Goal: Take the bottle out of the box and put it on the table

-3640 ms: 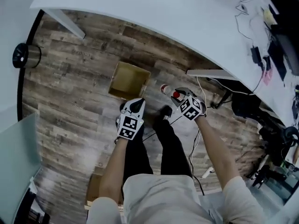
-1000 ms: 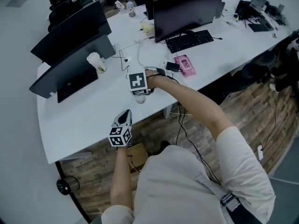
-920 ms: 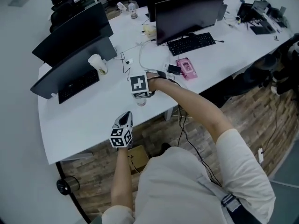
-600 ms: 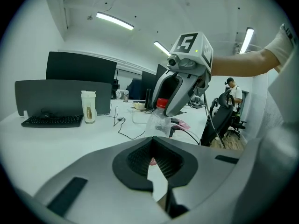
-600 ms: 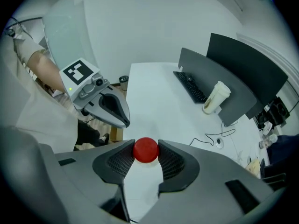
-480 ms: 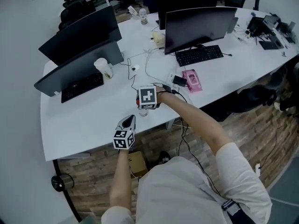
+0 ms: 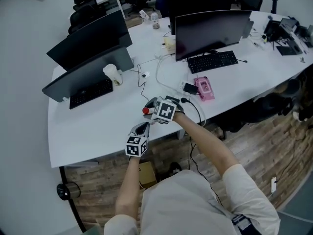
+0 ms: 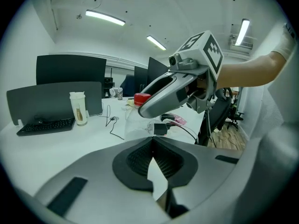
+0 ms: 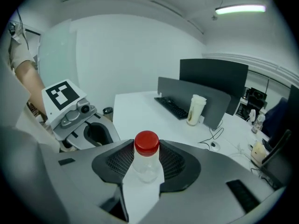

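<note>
The step in hand looks like the release. The bottle (image 9: 146,157), clear with a red cap, is out of the box (image 7: 146,174), which sits on the floor under the bench (image 7: 93,129). It stands upright between the jaws of the right hand-held gripper (image 7: 150,107), apparently with its base on the white top near the front edge. Those jaws are opening, and the pads lie close against the bottle's shoulders, so the grip looks only partly let go. To do this well, the gripper should be held level and steady until both pads clear the plastic evenly. It should then draw straight back along its own line, without lifting or twisting, because a light, seemingly empty bottle tips easily if one pad drags. The left hand-held gripper (image 7: 142,129) is closed on nothing just beside the right one, and it should stay out of the withdrawal path.
</note>
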